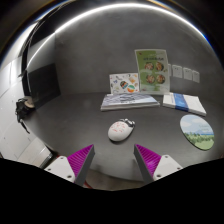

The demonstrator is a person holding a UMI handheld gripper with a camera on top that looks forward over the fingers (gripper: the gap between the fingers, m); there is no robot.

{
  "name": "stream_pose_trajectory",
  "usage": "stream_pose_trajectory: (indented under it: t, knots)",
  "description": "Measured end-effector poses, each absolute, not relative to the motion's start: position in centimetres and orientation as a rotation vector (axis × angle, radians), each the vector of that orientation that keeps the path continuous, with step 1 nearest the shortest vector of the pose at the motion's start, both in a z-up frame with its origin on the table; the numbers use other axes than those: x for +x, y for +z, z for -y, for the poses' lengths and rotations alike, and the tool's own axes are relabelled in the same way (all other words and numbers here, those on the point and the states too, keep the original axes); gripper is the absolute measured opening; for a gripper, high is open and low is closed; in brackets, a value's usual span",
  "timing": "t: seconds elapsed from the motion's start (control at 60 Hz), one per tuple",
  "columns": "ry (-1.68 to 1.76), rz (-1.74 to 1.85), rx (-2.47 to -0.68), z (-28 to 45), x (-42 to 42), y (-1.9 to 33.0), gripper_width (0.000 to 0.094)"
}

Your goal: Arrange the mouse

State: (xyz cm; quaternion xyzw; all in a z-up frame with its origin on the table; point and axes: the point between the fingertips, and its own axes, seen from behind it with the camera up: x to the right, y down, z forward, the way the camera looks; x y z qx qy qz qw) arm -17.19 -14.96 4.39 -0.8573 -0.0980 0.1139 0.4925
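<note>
The gripper (115,160) is hovering with fingers apart; the white mouse (121,130) is lying just ahead, untouched, on the grey table (70,120).

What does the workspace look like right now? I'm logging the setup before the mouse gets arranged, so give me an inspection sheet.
Surface: dark grey table.
Job's things: white mouse beyond the fingers, untouched; round mouse pad to its right.
Clutter: booklets, blue-white box, upright leaflets.
Grippers: gripper open, holding nothing.
Cables: nothing seen.
Surroundings: pale wall with small papers.
</note>
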Motion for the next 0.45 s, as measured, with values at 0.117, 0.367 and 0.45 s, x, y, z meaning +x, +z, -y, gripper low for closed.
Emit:
stream_pose_trajectory:
  t: [0.117, 0.367, 0.45]
  knots:
    - [0.214, 0.173, -2.132, 14.5, -14.5, 3.3, 0.0837]
    - [0.088, 0.088, -2.096, 11.7, -6.0, 3.1, 0.0846]
    - [0.071, 0.052, -2.097, 12.1, -3.7, 3.5, 0.0833]
